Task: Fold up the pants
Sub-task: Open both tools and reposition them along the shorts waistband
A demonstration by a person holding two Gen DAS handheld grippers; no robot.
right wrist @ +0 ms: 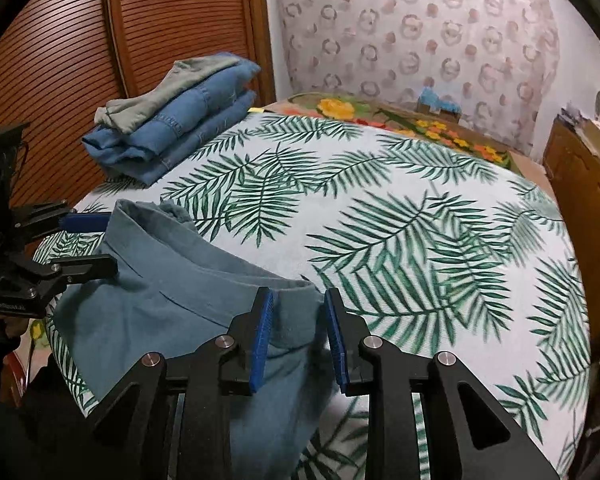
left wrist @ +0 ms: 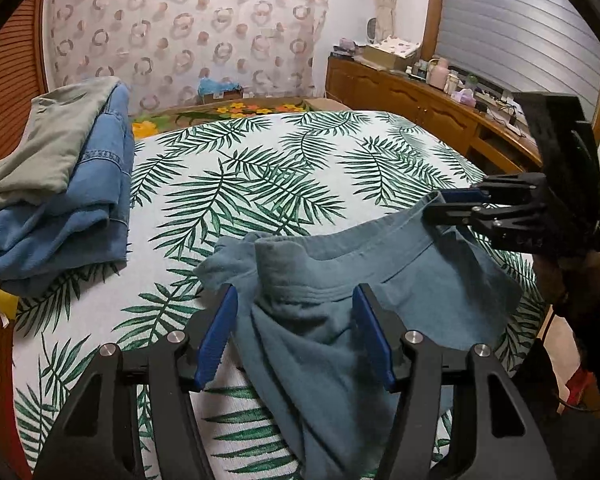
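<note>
The slate-blue cotton pants [left wrist: 340, 280] lie on the palm-leaf printed bedspread [right wrist: 420, 208], waistband between both pairs of fingers. The left gripper [left wrist: 296, 332] and right gripper [right wrist: 298, 338] stand released, pads clear of the cloth.

Back wall: covered by a sheer curtain [left wrist: 188, 32] printed with pink rings and dots.
Side wall: taken up by a brown louvred wooden door [right wrist: 172, 28].
Bed: spread with a white cover [left wrist: 284, 168] printed with green palm leaves; a flowered blanket [left wrist: 236, 110] is seen at its far end.
Sideboard: a long wooden cabinet [left wrist: 404, 96] is set along the window side, its top crowded with bottles and boxes.
Window: closed by a grey slatted shutter [left wrist: 520, 24] in a wooden frame.
Light: even and soft.
</note>
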